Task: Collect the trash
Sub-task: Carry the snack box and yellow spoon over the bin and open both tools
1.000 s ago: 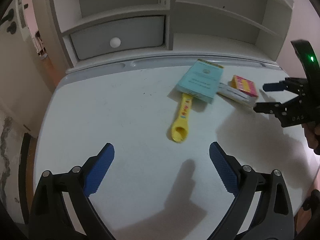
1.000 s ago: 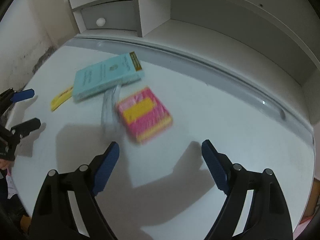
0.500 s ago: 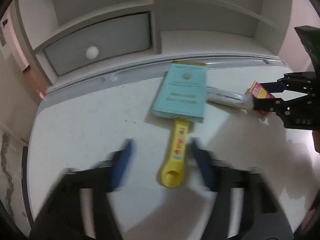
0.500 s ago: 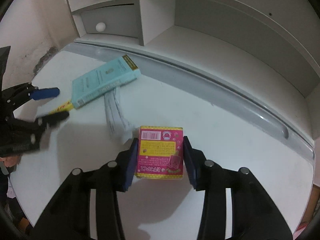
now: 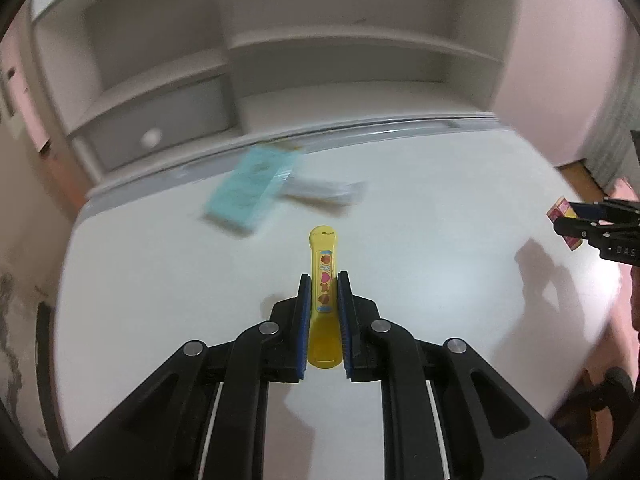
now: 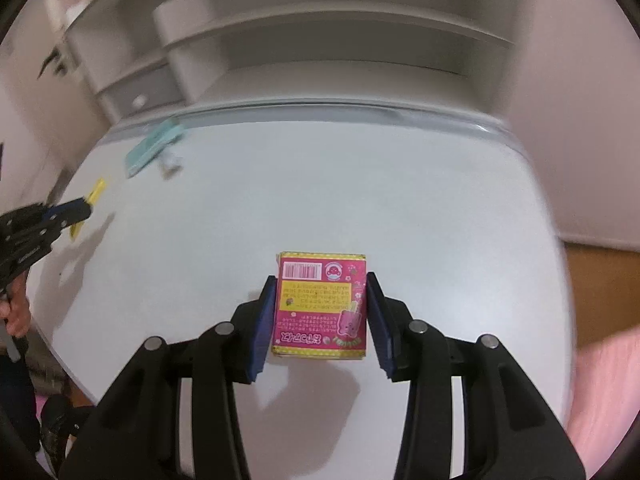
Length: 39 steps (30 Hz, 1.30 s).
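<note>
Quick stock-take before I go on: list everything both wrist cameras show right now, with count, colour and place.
yellow wrapper: 1, yellow with small pictures, clamped in the left tool
pink box: 1, pink and yellow, barcode on its far end, clamped in the right tool
teal booklet: 1, teal, far left of the table
white wrapper: 1, white, beside the booklet, blurred
table: 1, white
shelf unit: 1, white, behind the table; grey drawer with a round knob
left tool: 1, black, blue pads
right tool: 1, black, blue pads

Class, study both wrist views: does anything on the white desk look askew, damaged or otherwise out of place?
Nothing looks damaged or spilled. The light-blue booklet lies askew near the desk's back edge, overlapping a white paper wrapper. Blur hides finer detail.
</note>
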Tool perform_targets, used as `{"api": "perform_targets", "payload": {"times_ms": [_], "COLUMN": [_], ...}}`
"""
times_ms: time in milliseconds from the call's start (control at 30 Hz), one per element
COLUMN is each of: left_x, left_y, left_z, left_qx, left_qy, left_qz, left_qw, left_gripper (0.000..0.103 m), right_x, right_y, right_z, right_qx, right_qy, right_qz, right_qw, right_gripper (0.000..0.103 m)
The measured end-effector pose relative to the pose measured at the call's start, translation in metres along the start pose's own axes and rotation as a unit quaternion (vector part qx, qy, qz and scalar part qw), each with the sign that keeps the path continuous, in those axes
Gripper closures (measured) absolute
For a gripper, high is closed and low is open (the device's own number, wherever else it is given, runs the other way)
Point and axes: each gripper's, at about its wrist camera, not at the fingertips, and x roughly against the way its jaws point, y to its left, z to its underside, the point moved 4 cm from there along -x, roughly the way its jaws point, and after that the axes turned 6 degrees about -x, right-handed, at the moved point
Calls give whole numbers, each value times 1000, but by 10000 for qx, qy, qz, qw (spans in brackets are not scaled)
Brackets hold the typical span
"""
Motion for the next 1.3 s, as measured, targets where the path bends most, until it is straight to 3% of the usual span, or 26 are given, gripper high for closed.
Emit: {"api": "perform_targets", "payload": {"times_ms": [167,233,333,500,667,833,933,1300], "left_x": [7,6,7,6,-11,-35,-56,-107], "left_y": [-104,-153,-237,-365,-468,-526,-548,-577], "left_z": [-20,-26,-32,-22,9,41,58,84], "left_qx": [-615,-869,-1319,-1916,-2449,-2773,-2832,-2906], "left_qy": [-287,-352,-438,-425,-193,21,260,810], "left_qz": [688,1077,1683,2661,3228,3523,3538,3419], "left_qw": [9953,9898,9759,9438,9140,8939,8910,8900], "left_gripper": [91,91,91,91,91,91,91,91], "right_x": [61,76,97,126,129,125,118,95], "right_y": [-94,-130,-184,-271,-314,-354,-363,-368], "right_z": [64,91,137,225,288,341,359,370], "right_qx": [-778,-1224,-1938,-3063,-3806,-4349,-4582,-4751], "right_qy": [-505,-593,-662,-642,-463,-173,-43,237], "right_qz": [917,1041,1341,1933,2176,2362,2282,1959], "right_qw": [9915,9852,9696,9299,8976,8688,8591,8575], "right_gripper": [60,60,60,60,60,60,60,60]}}
